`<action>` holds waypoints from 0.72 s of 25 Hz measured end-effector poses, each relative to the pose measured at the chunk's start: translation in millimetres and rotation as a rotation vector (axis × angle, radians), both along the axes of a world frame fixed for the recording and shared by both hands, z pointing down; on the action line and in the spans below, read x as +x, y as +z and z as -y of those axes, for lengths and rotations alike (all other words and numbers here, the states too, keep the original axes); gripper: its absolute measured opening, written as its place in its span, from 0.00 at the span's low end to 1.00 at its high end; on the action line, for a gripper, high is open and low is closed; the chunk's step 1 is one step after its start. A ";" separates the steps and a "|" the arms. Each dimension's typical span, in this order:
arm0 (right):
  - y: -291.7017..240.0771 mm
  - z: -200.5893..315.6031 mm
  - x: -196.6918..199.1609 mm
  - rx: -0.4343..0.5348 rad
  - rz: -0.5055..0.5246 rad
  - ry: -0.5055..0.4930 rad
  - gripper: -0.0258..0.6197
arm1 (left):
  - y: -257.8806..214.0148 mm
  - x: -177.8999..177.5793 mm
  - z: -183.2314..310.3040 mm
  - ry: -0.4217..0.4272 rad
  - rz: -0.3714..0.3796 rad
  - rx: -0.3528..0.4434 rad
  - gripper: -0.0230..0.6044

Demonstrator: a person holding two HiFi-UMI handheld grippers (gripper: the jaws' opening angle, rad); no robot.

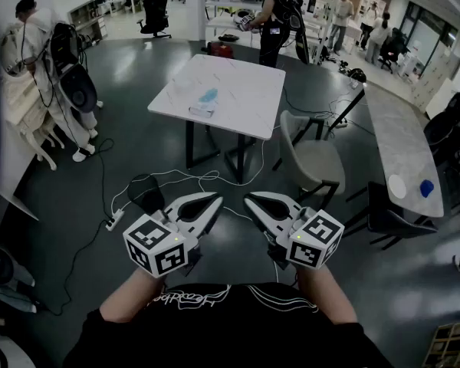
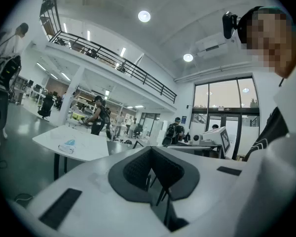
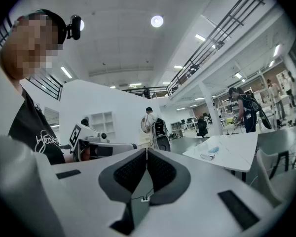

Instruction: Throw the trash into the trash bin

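Left gripper (image 1: 213, 199) and right gripper (image 1: 248, 199) sit at 6 o'clock, level, jaws together and empty, judged a neutral posture before approach. Crumpled blue-and-white trash (image 1: 208, 98) lies on the white square table (image 1: 245, 90) at 12 o'clock, well apart.

Your left claw (image 1: 216, 198) and right claw (image 1: 248, 199) are white, with dark grey textured pads (image 2: 138, 169). Each carries a cube (image 1: 157, 245) patterned in black-and-white squares. The desk (image 1: 245, 98) ahead of you is white with faint grey marbling, and the item (image 1: 209, 96) on it is light blue. The floor (image 1: 138, 75) is dark grey. Your shirt (image 1: 215, 320) is black with white lettering. The chair (image 1: 314, 159) is beige.
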State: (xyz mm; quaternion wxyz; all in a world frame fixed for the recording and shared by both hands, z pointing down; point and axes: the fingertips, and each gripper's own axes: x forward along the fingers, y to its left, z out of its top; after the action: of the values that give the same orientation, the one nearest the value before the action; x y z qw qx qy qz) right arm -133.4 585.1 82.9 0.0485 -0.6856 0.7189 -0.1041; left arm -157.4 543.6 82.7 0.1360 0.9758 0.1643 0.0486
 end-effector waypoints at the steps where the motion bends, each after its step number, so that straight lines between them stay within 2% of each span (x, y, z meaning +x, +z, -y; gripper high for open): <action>1: -1.4 -3.0 0.7 0.004 0.000 -0.006 0.09 | -1.3 1.4 -3.5 -0.002 0.000 0.001 0.05; 8: -2.3 -27.8 9.9 0.015 -0.005 -0.029 0.09 | -2.0 9.6 -29.4 -0.010 -0.010 0.004 0.05; 13: 11.0 -40.9 20.1 0.014 0.078 -0.058 0.09 | 7.3 14.6 -40.7 -0.034 0.013 -0.007 0.05; 18: 28.8 -24.9 33.2 0.005 0.125 -0.071 0.10 | 24.7 24.7 -26.2 -0.051 0.049 -0.013 0.05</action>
State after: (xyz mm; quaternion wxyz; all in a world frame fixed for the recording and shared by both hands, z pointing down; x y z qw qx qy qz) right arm -100.1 610.0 111.8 0.0914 -0.6517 0.7386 -0.1466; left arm -132.6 569.7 107.4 0.1473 0.9773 0.1364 0.0677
